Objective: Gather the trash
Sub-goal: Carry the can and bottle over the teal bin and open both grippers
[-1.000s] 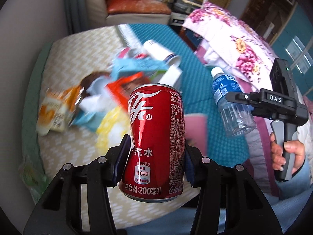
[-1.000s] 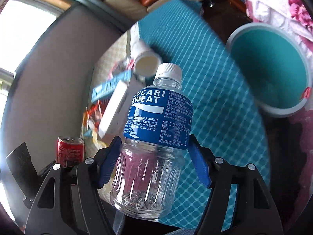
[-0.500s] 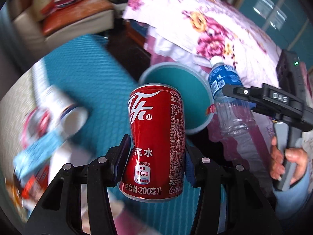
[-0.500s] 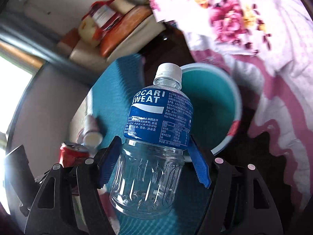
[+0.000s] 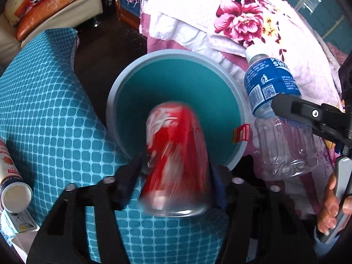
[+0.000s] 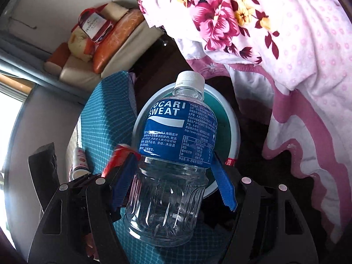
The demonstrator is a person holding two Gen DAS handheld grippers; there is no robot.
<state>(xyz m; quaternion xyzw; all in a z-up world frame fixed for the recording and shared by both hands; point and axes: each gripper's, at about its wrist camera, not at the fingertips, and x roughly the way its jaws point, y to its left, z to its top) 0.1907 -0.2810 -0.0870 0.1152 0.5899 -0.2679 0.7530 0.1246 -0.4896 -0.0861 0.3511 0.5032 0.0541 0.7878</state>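
Left fingers (image 5: 129,176) have spread, red can (image 5: 176,160) slipping blurred toward bin (image 5: 114,101).

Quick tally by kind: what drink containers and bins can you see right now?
Cans: 1, red, blurred, between the left gripper's fingers
Bottles: 1, clear with blue label, in the right gripper
Tubes: 1, white, lying on the teal cloth
Bins: 1, teal
Total: 4

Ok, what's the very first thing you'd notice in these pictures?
The blurred red soda can between the fingers of the left hand-held gripper, right in front of the round teal bin. Then the clear Pocari Sweat bottle in the right hand-held gripper, and the flowery pink quilt behind.
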